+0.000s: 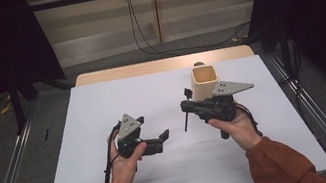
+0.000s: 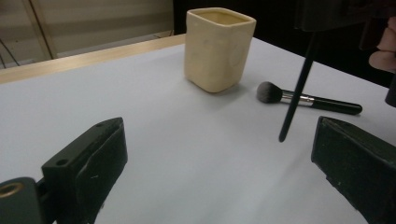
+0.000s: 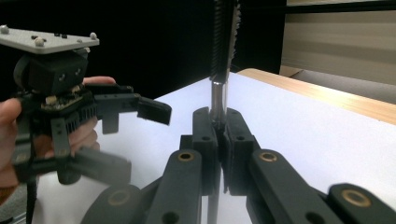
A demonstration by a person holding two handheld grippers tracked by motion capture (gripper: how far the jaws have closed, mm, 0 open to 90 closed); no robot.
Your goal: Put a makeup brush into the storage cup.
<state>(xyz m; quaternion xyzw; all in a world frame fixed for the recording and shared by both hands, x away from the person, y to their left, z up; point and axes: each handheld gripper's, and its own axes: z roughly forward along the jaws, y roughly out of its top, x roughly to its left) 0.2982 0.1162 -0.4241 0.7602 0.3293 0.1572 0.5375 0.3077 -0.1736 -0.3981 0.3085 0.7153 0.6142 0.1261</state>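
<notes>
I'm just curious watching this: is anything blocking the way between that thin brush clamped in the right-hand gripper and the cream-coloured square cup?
Nothing visible does. The right gripper holds the thin black-handled brush upright above bare white tabletop, beside the cream square ceramic cup. The fluffy black makeup brush lies off to the side.

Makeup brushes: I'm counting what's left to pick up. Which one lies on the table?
The round fluffy-headed brush with the black handle, lying beside the cream cup. The other, flat brush stands upright, clamped in the right hand-held gripper.
</notes>
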